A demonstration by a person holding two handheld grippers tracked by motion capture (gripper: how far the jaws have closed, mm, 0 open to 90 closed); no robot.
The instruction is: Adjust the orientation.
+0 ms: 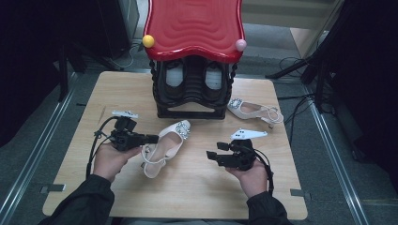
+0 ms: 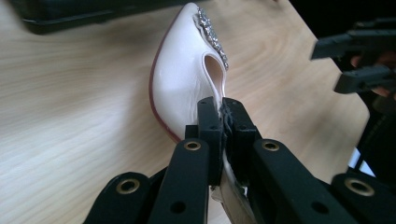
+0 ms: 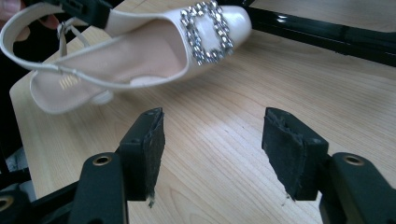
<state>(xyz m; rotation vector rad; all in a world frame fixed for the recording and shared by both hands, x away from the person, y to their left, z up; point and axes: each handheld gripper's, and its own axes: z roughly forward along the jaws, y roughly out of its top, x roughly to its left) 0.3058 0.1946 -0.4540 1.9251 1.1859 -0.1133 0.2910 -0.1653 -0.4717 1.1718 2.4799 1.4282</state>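
One shoe (image 2: pixel 184 79) | side rim pinched by left tongs (image 2: pixel 223 122) | right tongs (image 3: pixel 212 154) agape, near

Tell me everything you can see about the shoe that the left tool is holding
The shoe is a pale cream slingback with a pointed toe, a square rhinestone buckle on the toe and a thin heel strap. It looks like smooth leather, with a reddish edge along the sole. It sits on the wooden table in front of the black and red rack, toe toward the rack. The left tool is shut on its side edge; the right tool is open and apart from it.
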